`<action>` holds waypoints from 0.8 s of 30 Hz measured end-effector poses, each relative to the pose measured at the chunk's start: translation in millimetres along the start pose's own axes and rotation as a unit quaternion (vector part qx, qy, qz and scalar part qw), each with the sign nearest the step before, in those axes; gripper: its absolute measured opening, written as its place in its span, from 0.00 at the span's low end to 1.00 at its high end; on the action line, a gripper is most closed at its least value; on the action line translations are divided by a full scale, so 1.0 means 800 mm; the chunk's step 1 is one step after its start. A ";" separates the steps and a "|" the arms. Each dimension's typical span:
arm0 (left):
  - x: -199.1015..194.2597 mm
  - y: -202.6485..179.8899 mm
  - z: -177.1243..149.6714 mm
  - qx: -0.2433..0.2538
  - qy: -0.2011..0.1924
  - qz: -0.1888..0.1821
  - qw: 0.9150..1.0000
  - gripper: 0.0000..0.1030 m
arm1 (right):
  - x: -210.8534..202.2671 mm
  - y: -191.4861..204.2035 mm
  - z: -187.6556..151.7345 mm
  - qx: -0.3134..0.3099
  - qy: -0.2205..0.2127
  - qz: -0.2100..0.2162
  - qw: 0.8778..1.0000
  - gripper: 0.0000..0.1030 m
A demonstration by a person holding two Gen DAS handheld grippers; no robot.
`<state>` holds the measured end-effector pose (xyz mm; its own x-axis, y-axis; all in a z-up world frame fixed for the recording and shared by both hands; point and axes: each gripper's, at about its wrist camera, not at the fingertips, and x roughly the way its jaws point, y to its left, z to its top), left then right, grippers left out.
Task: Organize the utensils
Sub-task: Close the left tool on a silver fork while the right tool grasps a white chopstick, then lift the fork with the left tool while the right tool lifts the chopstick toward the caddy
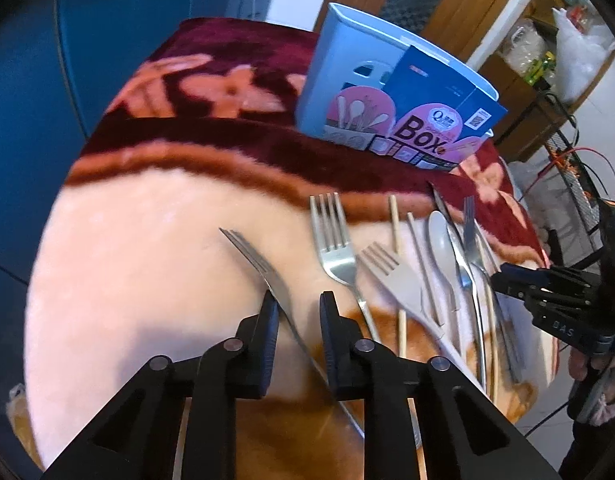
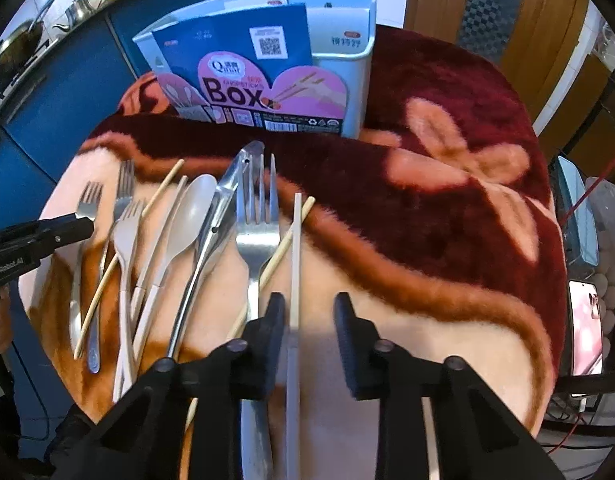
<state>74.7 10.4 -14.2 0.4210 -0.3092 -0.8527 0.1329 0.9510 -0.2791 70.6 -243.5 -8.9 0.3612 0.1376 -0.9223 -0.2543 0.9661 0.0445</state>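
A pale blue utensil box [image 1: 347, 72] with a blue and pink "Box" label stands at the back of the blanket-covered table; it also shows in the right wrist view [image 2: 343, 52]. My left gripper [image 1: 297, 312] is open around a steel fork [image 1: 263, 268] that lies between the fingers. My right gripper [image 2: 309, 316] is open around a pale chopstick [image 2: 296, 248]. A large steel fork [image 2: 257, 216], a beige spoon [image 2: 189, 216], a beige fork [image 2: 125, 232], steel tongs [image 2: 227, 196] and wooden chopsticks [image 2: 285, 240] lie in a row.
A maroon and peach flowered blanket [image 2: 447, 208] covers the round table. Blue cabinets [image 1: 47, 100] stand behind on the left. A wire rack with bags [image 1: 563, 80] is on the right. A phone [image 2: 585, 328] lies beyond the table's right edge.
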 end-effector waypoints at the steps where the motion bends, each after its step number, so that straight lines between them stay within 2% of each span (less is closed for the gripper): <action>1: 0.002 -0.002 0.001 0.003 -0.004 0.000 1.000 0.19 | 0.001 0.000 0.001 -0.001 0.001 -0.001 1.000 0.23; 3: 0.004 -0.004 0.002 0.006 -0.008 0.000 1.000 0.17 | 0.001 -0.001 0.003 -0.002 0.003 0.001 1.000 0.22; 7: 0.005 -0.004 0.004 0.005 -0.009 0.000 1.000 0.08 | 0.006 -0.005 0.008 0.007 0.008 0.015 1.000 0.21; 11: 0.005 -0.003 0.004 0.005 -0.009 0.002 1.000 0.05 | 0.009 -0.017 0.013 0.025 0.016 0.036 0.999 0.20; 15: -0.004 -0.004 0.000 0.008 -0.024 -0.006 1.000 0.04 | 0.006 -0.021 0.012 0.035 0.012 0.032 0.999 0.08; 19: -0.023 -0.011 -0.005 0.022 -0.056 -0.008 0.998 0.03 | -0.008 -0.022 0.004 0.041 -0.016 0.033 0.998 0.06; 24: -0.056 -0.020 -0.006 0.034 -0.116 -0.015 0.993 0.01 | -0.042 -0.023 -0.008 0.049 -0.085 0.040 0.994 0.06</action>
<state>49.3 8.8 26.6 0.6095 -0.3361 -0.7181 0.2054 0.9417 -0.2664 57.7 -267.0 18.8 0.4924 0.2410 -0.8364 -0.2028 0.9662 0.1590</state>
